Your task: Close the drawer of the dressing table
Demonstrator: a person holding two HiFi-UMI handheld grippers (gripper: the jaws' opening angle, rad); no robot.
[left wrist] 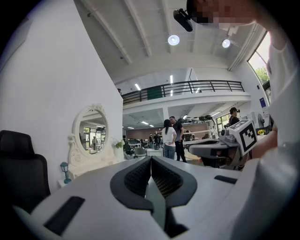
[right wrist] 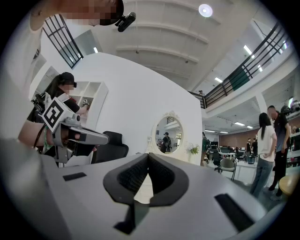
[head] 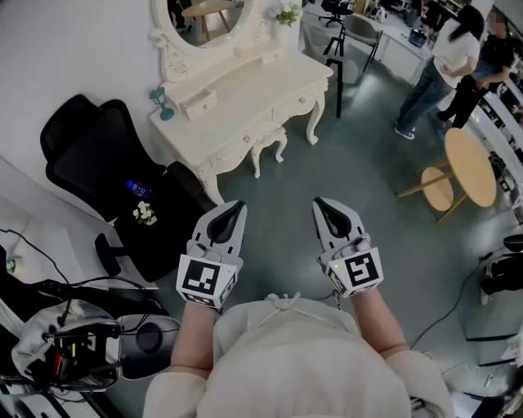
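Both tongs are clenched on nothing. The left gripper and right gripper are held well apart from the table at 11 o'clock. Its small drawer juts open on top. An off-centre shove could skew and jam it, or clip the lamp at its 9 o'clock.

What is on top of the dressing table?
An oval mirror, a small drawer pulled out, a blue ornament at the left corner and a small plant. The drawer's inside cannot be made out.
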